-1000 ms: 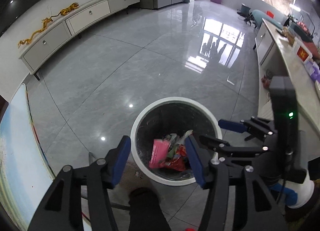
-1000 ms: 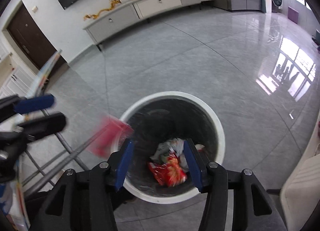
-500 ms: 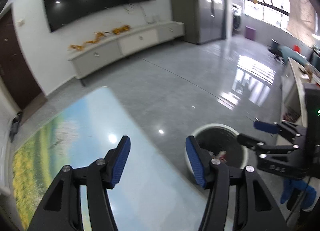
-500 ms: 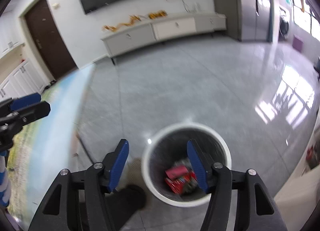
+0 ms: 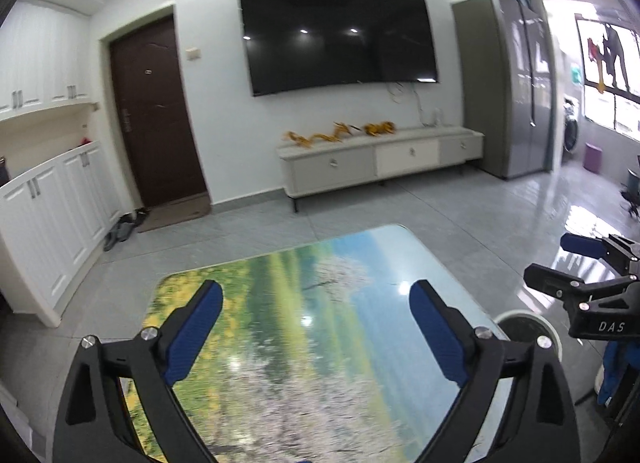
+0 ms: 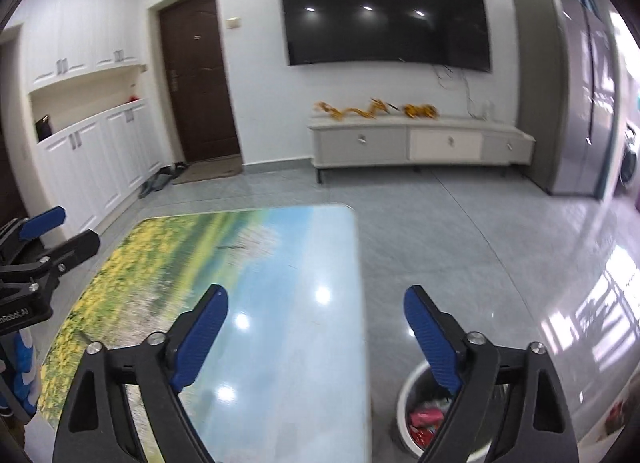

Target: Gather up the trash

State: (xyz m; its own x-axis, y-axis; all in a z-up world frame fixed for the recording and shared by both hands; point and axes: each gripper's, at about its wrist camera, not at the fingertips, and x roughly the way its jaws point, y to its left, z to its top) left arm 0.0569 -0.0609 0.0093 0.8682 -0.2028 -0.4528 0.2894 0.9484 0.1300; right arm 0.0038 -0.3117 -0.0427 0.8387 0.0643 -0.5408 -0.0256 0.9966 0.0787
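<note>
Nearest, left gripper [image 5: 316,329] jaws opening, wide apart, nothing between them; right gripper [image 6: 316,333] same, jaws opening, wide apart, empty. Both hang over the table [image 6: 280,303], a glossy top with a printed landscape, no trash visible on the part in view. Bin [image 6: 404,407] stands on the floor just beside the table's right edge, low in the right wrist view, partly hidden behind the right finger; red and pink wrappers [image 6: 426,421] lie inside it. In the left view only a bit of the bin's white rim [image 5: 520,317] shows past the table corner, with the right gripper off to the right. Judged step: a drop-off looks done, with trash in the bin and both grippers empty, so this is the gap between items or possibly the finish. Next move calls for finding any leftover trash; none shows here, so the near table and floor need a look first. Farther: grey tiled floor, low TV cabinet [image 5: 380,161] with yellow ornaments, wall TV [image 5: 340,35], dark door [image 5: 154,111] on the left, fridge [image 5: 508,95] on the right.
</note>
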